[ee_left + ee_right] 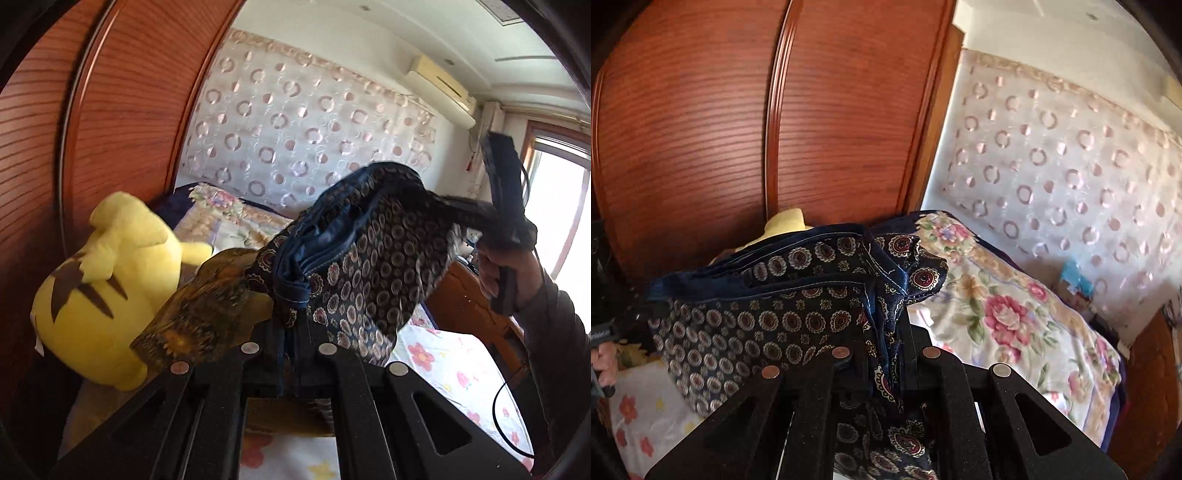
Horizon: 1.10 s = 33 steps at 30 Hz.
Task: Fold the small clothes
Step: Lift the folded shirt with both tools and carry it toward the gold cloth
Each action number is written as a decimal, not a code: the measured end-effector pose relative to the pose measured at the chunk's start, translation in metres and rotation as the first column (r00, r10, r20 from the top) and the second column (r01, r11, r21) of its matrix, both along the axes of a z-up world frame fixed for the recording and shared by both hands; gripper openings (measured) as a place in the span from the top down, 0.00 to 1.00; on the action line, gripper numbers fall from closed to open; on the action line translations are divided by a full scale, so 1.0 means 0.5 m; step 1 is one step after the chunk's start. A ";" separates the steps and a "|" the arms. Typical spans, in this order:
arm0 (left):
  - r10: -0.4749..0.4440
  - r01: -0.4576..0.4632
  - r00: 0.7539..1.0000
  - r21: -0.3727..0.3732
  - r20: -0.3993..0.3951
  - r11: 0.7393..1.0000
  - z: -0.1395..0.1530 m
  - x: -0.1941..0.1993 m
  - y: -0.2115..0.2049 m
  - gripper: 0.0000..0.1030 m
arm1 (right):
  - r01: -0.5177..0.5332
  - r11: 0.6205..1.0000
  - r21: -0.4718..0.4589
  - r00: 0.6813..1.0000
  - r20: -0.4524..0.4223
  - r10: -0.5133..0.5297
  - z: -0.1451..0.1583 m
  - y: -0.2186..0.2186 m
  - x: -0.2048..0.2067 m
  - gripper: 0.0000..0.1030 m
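Garment: dark blue shorts with a pattern of small round medallions and a plain blue hem; they hang in the air, stretched between the two grippers, above the bed.
Left gripper: its jaws are closed on one bunched edge of the shorts; the cloth comes out from between the fingers and goes up to the right.
Right gripper: its jaws are closed on the other bunched edge; the cloth spreads from it to the left in the right wrist view.
Right gripper, seen from the left camera: black, blurred, held by a hand with a dark sleeve; the far corner of the shorts is pulled toward it.
Bed: a white sheet with red flowers lies below the shorts.
Quilt: folded, with big pink roses, just beside the shorts on the right of the right wrist view.
Toy: a yellow plush toy with brown stripes, behind the shorts, against the wardrobe of red-brown wood.
Wall: a white curtain with pink rings hangs behind the bed.
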<state>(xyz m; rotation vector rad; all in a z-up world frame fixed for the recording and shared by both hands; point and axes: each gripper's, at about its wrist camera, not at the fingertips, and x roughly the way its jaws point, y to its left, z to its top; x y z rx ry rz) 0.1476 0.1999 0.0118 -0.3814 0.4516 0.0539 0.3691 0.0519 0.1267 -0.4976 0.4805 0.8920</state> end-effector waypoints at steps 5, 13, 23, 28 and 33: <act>0.007 -0.008 0.999 -0.035 -0.038 0.999 -0.038 -0.015 0.027 0.96 | -0.054 0.997 -0.063 0.999 0.002 0.054 -0.015 0.109 0.042 0.92; 0.040 -0.043 0.995 -0.032 -0.089 0.999 -0.074 -0.048 0.046 0.96 | -0.066 0.996 -0.067 0.997 -0.037 0.064 -0.022 0.185 0.077 0.75; 0.066 -0.063 0.989 0.031 -0.133 0.998 -0.067 -0.055 0.043 0.96 | 0.025 1.000 0.013 0.997 -0.079 -0.024 -0.037 0.138 0.070 0.53; 0.099 -0.084 0.985 0.111 -0.144 0.990 -0.052 -0.064 0.032 0.86 | 0.040 0.999 0.009 0.990 -0.136 -0.038 -0.080 0.113 0.016 0.53; 0.121 -0.099 0.982 0.150 -0.148 0.984 -0.034 -0.077 0.025 0.81 | 0.049 0.998 0.032 0.982 -0.186 -0.042 -0.104 0.082 -0.018 0.53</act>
